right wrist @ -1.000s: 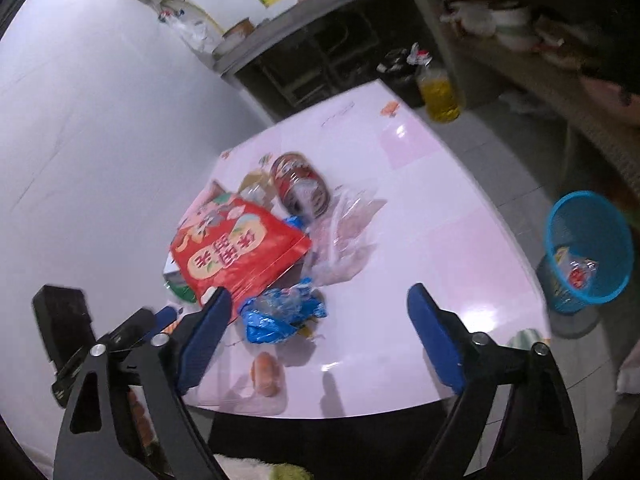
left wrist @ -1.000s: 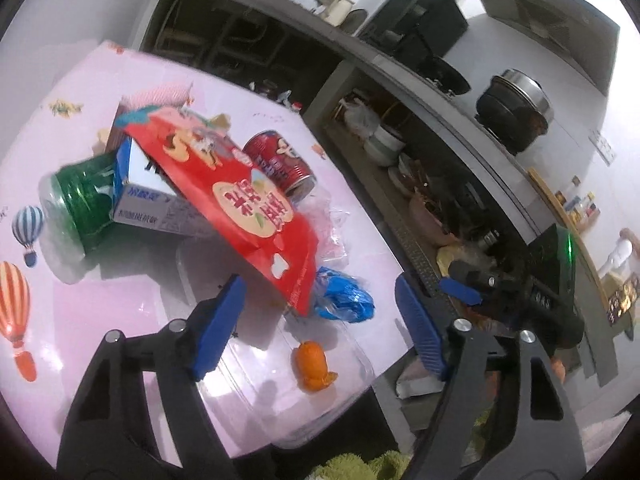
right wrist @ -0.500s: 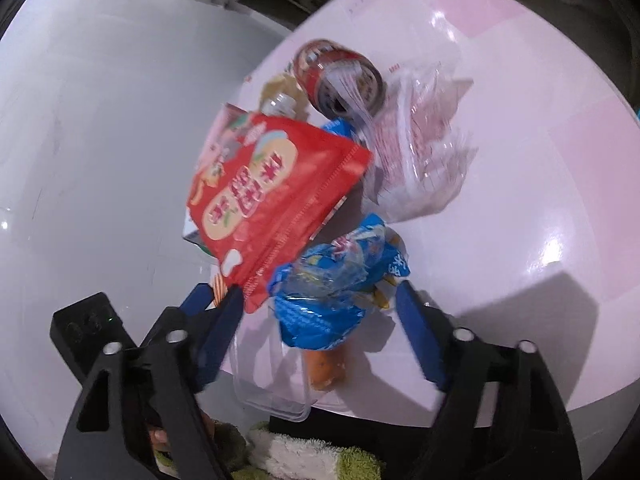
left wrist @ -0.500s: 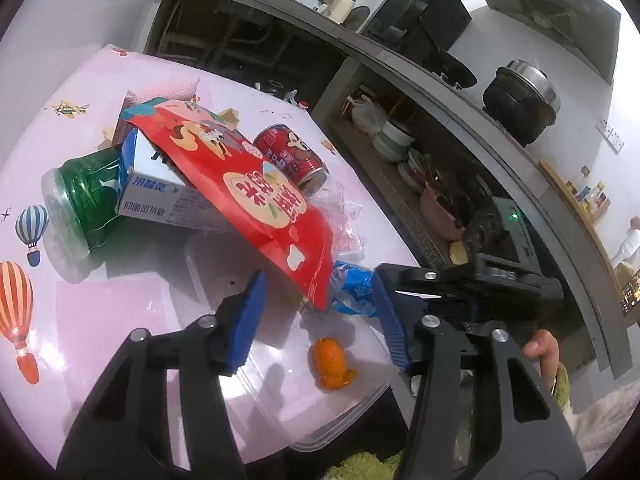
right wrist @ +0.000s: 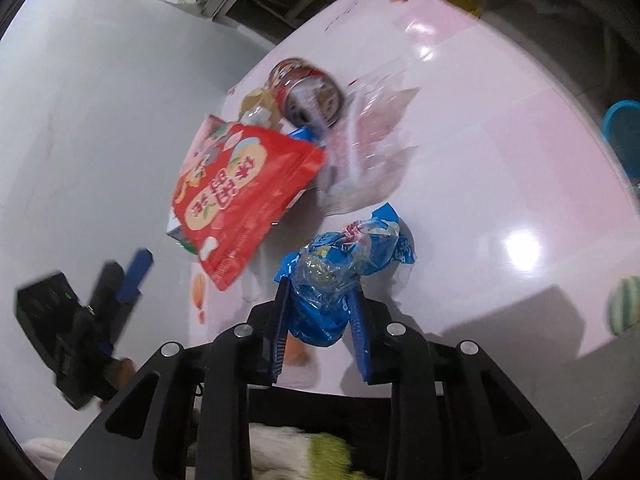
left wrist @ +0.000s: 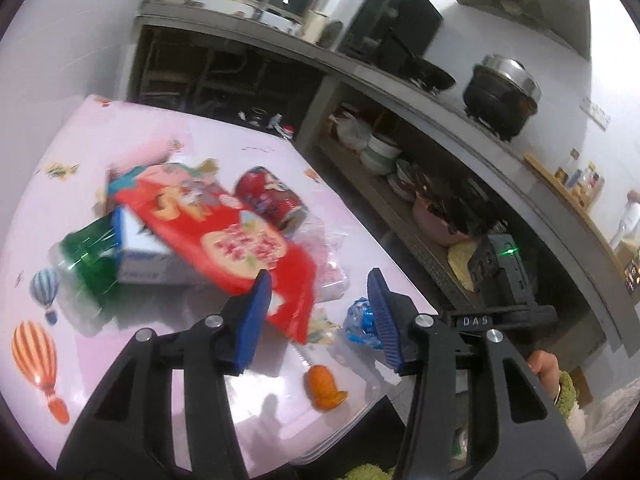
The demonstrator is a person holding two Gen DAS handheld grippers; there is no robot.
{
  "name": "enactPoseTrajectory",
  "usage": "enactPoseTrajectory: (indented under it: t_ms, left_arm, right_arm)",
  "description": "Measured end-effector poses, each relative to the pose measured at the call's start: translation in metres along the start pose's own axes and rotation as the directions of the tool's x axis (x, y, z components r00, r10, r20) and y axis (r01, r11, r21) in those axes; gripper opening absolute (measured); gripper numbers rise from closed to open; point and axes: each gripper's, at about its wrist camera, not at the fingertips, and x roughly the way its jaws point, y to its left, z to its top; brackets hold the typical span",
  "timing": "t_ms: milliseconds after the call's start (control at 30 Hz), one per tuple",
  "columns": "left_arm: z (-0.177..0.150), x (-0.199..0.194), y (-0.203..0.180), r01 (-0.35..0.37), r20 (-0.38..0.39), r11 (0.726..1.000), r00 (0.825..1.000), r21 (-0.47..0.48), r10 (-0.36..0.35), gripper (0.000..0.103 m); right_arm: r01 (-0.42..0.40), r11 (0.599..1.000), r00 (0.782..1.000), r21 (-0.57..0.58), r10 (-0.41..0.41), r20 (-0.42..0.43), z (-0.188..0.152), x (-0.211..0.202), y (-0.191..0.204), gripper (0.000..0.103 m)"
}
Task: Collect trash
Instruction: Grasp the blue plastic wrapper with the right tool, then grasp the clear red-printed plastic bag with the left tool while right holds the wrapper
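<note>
A glossy pink table [right wrist: 500, 152] fills the foreground below grey kitchen shelves [left wrist: 400, 184]. The right gripper [right wrist: 320, 320] pinches a crumpled blue plastic wrapper [right wrist: 340, 264] just before a red snack bag [right wrist: 244, 196]; the left gripper [left wrist: 320, 304] hangs parted, empty.

Table [right wrist: 500, 128]: pink, with striped balloon prints. Snack bag [right wrist: 244, 196]: red with cartoon print. Wrapper [right wrist: 340, 272]: blue. Can [left wrist: 270, 200]: red. Bottle [left wrist: 86, 256]: green. Bin [right wrist: 624, 136]: blue.
</note>
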Motion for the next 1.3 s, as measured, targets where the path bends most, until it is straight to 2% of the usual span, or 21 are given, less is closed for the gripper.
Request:
enactPoseTrajectory:
  t_ms: [100, 133, 233, 300, 367, 500, 600, 633, 733, 767, 800, 867, 933, 1100, 1300]
  left_arm:
    - [0.01, 0.025, -0.018, -0.011, -0.067, 0.998, 0.998, 0.062, 0.015, 0.052]
    - [0.013, 0.039, -0.027, -0.03, -0.107, 0.994, 0.993, 0.103, 0.041, 0.055]
    - [0.016, 0.072, -0.044, -0.069, -0.182, 0.979, 0.978, 0.192, 0.105, 0.057]
    - [0.021, 0.101, -0.052, -0.057, -0.254, 0.977, 0.961, 0.204, 0.11, 0.057]
    - [0.027, 0.119, -0.053, -0.063, -0.293, 0.979, 0.949, 0.194, 0.119, 0.058]
    - [0.042, 0.155, -0.06, -0.091, -0.333, 0.969, 0.928, 0.228, 0.165, 0.057]
    - [0.045, 0.182, -0.07, -0.115, -0.365, 0.948, 0.904, 0.295, 0.224, 0.057]
    - [0.044, 0.196, -0.073, -0.141, -0.375, 0.932, 0.887, 0.334, 0.268, 0.057]
    - [0.04, 0.216, -0.079, -0.197, -0.356, 0.884, 0.861, 0.424, 0.363, 0.057]
    - [0.037, 0.225, -0.079, -0.216, -0.362, 0.864, 0.842, 0.455, 0.401, 0.057]
    - [0.035, 0.231, -0.078, -0.227, -0.369, 0.854, 0.828, 0.469, 0.423, 0.057]
    - [0.03, 0.242, -0.074, -0.233, -0.393, 0.851, 0.808, 0.471, 0.438, 0.054]
    - [0.029, 0.245, -0.073, -0.243, -0.39, 0.847, 0.804, 0.472, 0.449, 0.047]
    - [0.03, 0.245, -0.078, -0.256, -0.361, 0.841, 0.815, 0.477, 0.453, 0.031]
    - [0.036, 0.229, -0.08, -0.248, -0.328, 0.862, 0.85, 0.442, 0.413, 0.021]
  right_arm:
    - [0.065, 0.998, 0.997, -0.021, -0.064, 0.046, -0.007, -0.014, -0.004, 0.027]
    - [0.078, 0.997, 0.996, -0.023, -0.076, 0.056, -0.007, -0.018, -0.008, 0.027]
    - [0.119, 0.993, 0.989, -0.012, -0.118, 0.091, -0.008, -0.03, -0.019, 0.027]
    - [0.124, 0.992, 0.987, -0.001, -0.123, 0.102, -0.007, -0.031, -0.026, 0.027]
    - [0.128, 0.992, 0.986, 0.003, -0.128, 0.109, -0.01, -0.037, -0.033, 0.027]
    - [0.139, 0.99, 0.983, 0.002, -0.138, 0.119, -0.011, -0.036, -0.04, 0.027]
    - [0.125, 0.992, 0.985, 0.017, -0.126, 0.118, -0.009, -0.031, -0.047, 0.027]
    - [0.122, 0.992, 0.985, 0.021, -0.124, 0.119, -0.009, -0.032, -0.05, 0.027]
    - [0.113, 0.993, 0.985, 0.025, -0.116, 0.128, -0.009, -0.034, -0.055, 0.027]
    - [0.113, 0.993, 0.985, 0.026, -0.115, 0.13, -0.009, -0.035, -0.056, 0.027]
    - [0.111, 0.993, 0.984, 0.028, -0.114, 0.134, -0.008, -0.035, -0.057, 0.027]
    - [0.109, 0.994, 0.984, 0.029, -0.112, 0.136, -0.009, -0.036, -0.06, 0.027]
    - [0.108, 0.994, 0.984, 0.028, -0.111, 0.138, -0.01, -0.037, -0.062, 0.027]
    - [0.103, 0.994, 0.983, 0.023, -0.105, 0.149, -0.01, -0.041, -0.065, 0.027]
    - [0.091, 0.996, 0.982, 0.023, -0.094, 0.164, -0.013, -0.044, -0.066, 0.027]
